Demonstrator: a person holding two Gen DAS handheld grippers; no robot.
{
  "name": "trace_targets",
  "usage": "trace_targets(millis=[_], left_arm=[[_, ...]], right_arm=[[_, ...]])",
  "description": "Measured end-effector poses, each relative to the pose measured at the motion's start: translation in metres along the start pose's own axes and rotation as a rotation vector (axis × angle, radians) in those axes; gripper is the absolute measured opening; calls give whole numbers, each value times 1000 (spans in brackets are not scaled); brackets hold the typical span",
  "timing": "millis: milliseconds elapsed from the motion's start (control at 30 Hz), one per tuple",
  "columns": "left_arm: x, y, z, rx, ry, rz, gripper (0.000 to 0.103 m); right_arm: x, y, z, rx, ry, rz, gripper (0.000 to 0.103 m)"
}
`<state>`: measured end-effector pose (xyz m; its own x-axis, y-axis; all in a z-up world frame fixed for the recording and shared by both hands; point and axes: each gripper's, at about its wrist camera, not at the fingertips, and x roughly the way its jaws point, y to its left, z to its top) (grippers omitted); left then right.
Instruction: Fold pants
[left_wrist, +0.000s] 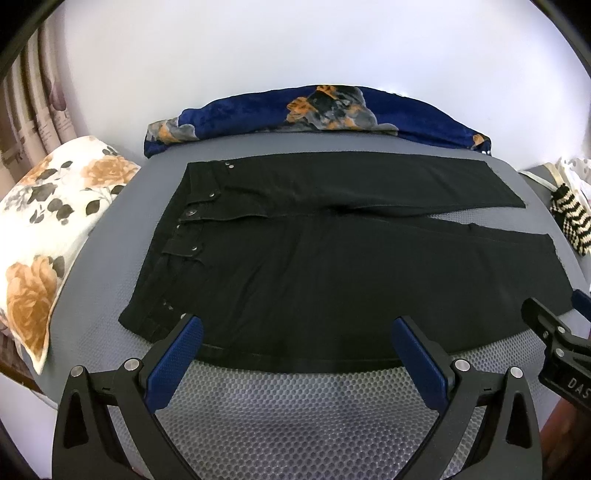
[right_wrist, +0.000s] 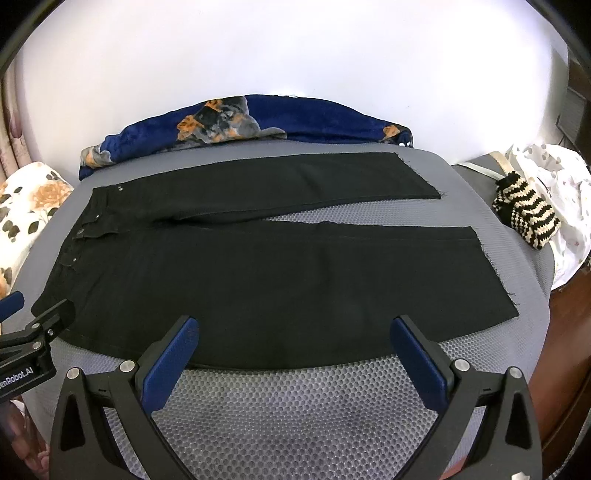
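Black denim-like pants (left_wrist: 332, 258) are laid flat, unfolded, on a grey mesh-textured pad (left_wrist: 295, 406), waistband (left_wrist: 177, 236) towards the left, both legs run out to the right with a narrow V of pad showing between them. Cloth is judged soft but fairly heavy and stiff for fabric: it should hold a crease, drape little, and drag on the mesh rather than slide. Raw frayed hems (right_wrist: 495, 273) are seen at the leg ends; thicker, stiffer layers are expected at the waistband, where rivets and a button show. Left gripper (left_wrist: 295, 343) is held just short of the near edge by the waist end, fingers wide apart, nothing between them. Right gripper (right_wrist: 295, 343) is held likewise nearer the hem end, fingers wide apart and empty. Best hold is judged to be the near outer seam: one pinch near the waistband corner, one near the near-leg hem, so the near leg can be carried over onto the far leg. A single layer pinched too shallowly could slip out. A blue blanket (left_wrist: 332, 110), floral pillow (left_wrist: 48, 229) and striped knit item (right_wrist: 528, 218) lie clear of the pants
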<state>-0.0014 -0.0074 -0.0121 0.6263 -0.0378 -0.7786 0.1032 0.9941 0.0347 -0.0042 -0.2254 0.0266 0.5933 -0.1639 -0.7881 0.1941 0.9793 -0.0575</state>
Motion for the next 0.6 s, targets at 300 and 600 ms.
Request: trace_targets(millis=[300,600], left_arm=[[3,1,1,-6,2,-5,101],[23,38,26,-98,17,-30,101]], right_arm=[[3,1,0,3,8,2,103],[18,-3,9,34,50,55,103]])
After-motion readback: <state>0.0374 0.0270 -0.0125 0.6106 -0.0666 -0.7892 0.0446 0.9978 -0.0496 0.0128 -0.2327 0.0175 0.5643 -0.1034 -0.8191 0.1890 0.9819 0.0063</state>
